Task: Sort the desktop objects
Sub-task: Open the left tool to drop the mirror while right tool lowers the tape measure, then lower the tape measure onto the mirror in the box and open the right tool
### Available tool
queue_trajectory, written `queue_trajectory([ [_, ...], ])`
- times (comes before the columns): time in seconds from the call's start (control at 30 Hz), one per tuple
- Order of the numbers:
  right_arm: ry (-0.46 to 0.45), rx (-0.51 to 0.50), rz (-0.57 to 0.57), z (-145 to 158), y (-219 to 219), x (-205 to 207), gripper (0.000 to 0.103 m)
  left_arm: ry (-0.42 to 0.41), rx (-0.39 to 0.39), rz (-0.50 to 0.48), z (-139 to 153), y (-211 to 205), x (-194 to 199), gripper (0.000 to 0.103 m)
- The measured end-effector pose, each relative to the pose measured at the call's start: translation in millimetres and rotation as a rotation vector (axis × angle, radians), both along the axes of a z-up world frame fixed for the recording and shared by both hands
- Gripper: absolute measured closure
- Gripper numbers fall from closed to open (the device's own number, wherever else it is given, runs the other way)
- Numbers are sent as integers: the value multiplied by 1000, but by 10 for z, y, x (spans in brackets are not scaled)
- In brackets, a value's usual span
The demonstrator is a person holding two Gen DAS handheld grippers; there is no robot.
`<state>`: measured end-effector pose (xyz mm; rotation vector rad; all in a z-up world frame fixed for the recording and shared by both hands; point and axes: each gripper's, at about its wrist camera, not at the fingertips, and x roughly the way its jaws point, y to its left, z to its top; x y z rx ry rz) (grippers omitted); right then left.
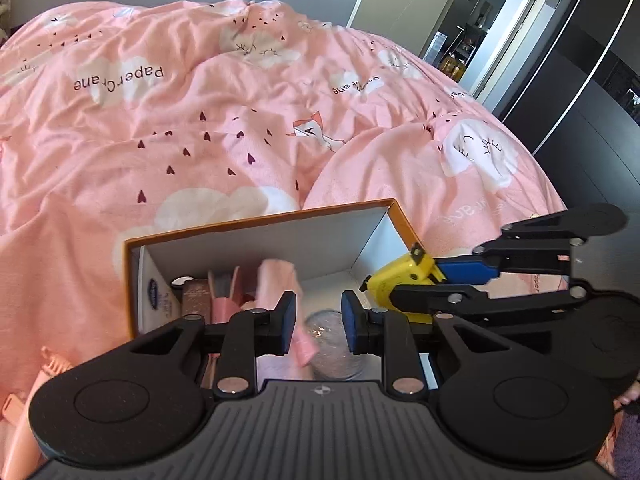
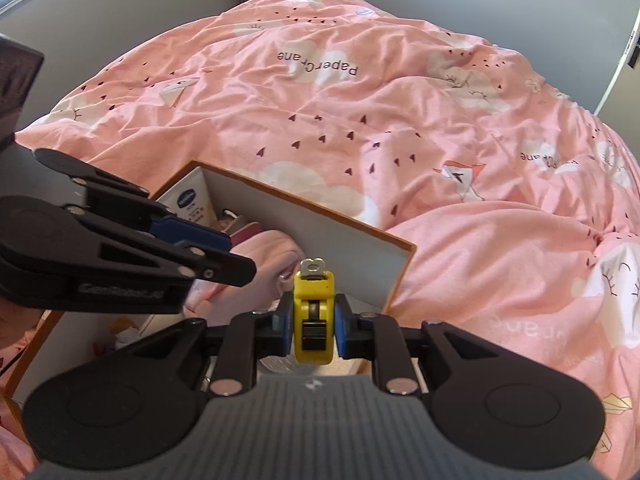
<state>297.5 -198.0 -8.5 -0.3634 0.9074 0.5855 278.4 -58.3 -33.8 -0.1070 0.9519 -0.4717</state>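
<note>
Yellow plastic fills the right gripper: a tape measure pinched upright, hook end pointing forward, poised over the open box. Just left, the left gripper hangs empty, jaws parted, above pink cloth inside.
</note>
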Motion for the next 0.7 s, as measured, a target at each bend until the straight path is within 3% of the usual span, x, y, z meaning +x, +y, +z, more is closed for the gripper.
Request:
queue_trajectory([
  [0.33,128,-68,37,-365,203,97,82,-2,111,-127,-157,-12,-409,76],
  [0.5,126,-39,31,-436,269,139,82,14,87,-133,-312,-13,-420,76],
  [0.7,118,-74,35,-478,403,226,82,88,20,-91,-475,60,-240,85],
])
